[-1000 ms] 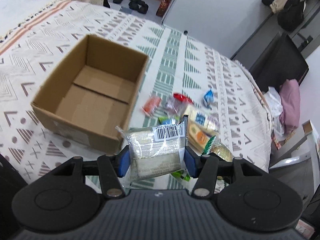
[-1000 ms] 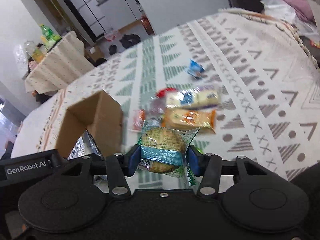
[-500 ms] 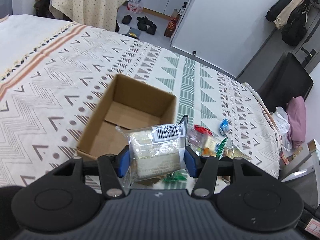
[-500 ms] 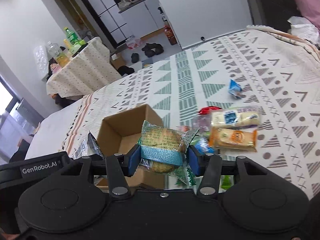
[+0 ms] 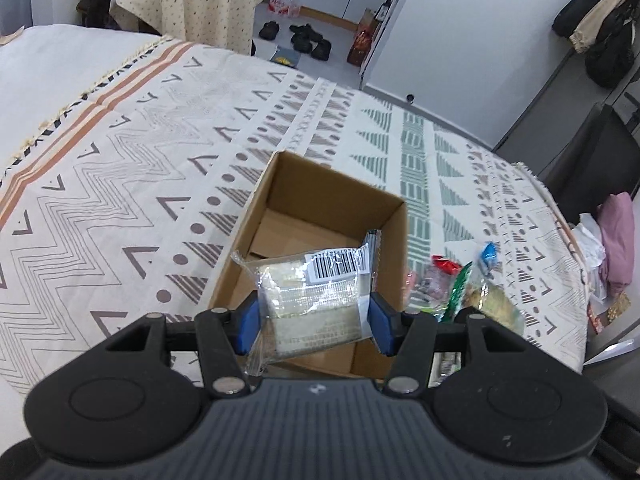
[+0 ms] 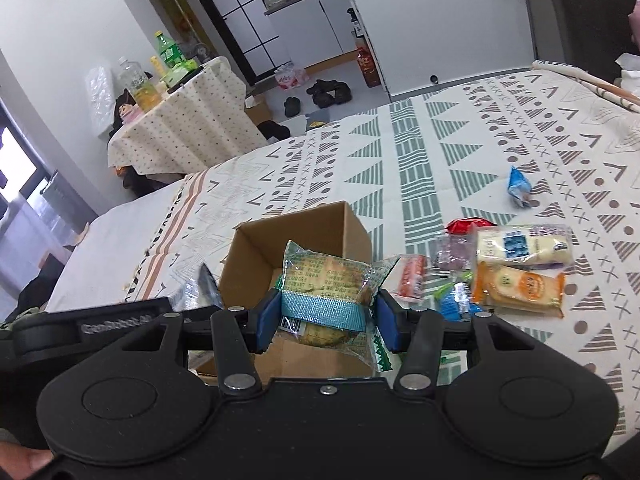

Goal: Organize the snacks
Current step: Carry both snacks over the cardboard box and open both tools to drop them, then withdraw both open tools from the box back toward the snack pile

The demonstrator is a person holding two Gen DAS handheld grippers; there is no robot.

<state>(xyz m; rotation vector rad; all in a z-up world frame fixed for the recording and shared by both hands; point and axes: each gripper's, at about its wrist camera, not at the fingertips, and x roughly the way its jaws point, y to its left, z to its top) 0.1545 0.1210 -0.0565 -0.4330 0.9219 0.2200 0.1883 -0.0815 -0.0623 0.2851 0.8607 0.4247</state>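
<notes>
An open cardboard box [image 5: 280, 200] stands on the patterned bed cover; it also shows in the right wrist view [image 6: 256, 256]. My left gripper [image 5: 312, 322] is shut on a clear-wrapped pale snack with a barcode label [image 5: 312, 292], held over the box's near side. My right gripper [image 6: 326, 320] is shut on a green-wrapped round pastry [image 6: 324, 280], held over the box's near right part. Loose snacks lie right of the box: an orange pack [image 6: 516, 288], a white and blue pack [image 6: 520, 244], a red stick pack [image 6: 412, 276] and a small blue packet [image 6: 518, 186].
The left gripper's body [image 6: 112, 320] sits at the lower left of the right wrist view. A table with a dotted cloth and bottles [image 6: 180, 120] stands beyond the bed. A dark chair [image 5: 592, 160] and pink clothes [image 5: 616, 240] are at the bed's right edge.
Both grippers have risen and moved left toward the box with their snacks still held. The box now lies directly under both snacks.
</notes>
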